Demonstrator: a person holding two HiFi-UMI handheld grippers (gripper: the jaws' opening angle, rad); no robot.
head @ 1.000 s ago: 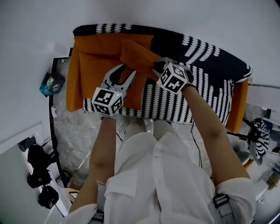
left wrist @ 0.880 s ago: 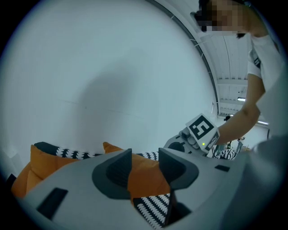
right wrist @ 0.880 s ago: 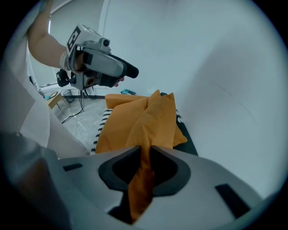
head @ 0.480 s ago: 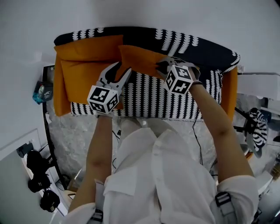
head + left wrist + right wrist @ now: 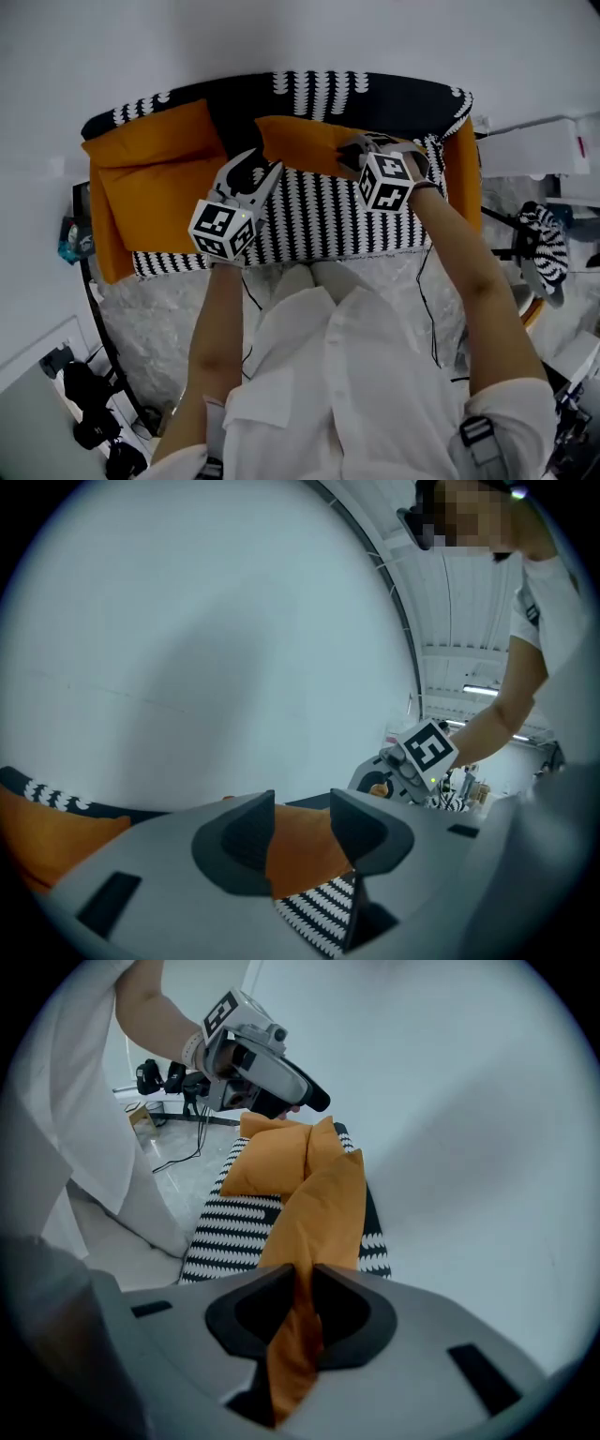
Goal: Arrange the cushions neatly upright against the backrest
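Right gripper (image 5: pixel 305 1290) is clamping the thin edge of an orange cushion (image 5: pixel 323 1208), with the pads pinching the fabric from both sides. In the head view the right gripper (image 5: pixel 351 152) is gripping that cushion (image 5: pixel 298 141) at its right end. The cushion is leaning on the backrest (image 5: pixel 375 94) near mid-sofa, its lower edge over the striped seat (image 5: pixel 328 220).

Left gripper (image 5: pixel 300 822) is sitting with jaws apart, pressing on nothing. Orange fabric is showing in the gap beyond its pads. In the head view the left gripper (image 5: pixel 255 171) is hovering over the seat, just beside the cushion's lower left corner.

Two more cushions, the left pair (image 5: pixel 150 178), are lying overlapped at the sofa's left end. One is leaning up toward the backrest and one is lying flatter on the seat. In the right gripper view the left pair (image 5: pixel 272 1162) is sitting beyond the gripped cushion, with the left gripper (image 5: pixel 314 1101) hanging above it.

An orange armrest (image 5: pixel 464 169) is closing off the sofa's right end. The person's white shirt (image 5: pixel 356 375) is filling the lower head view.
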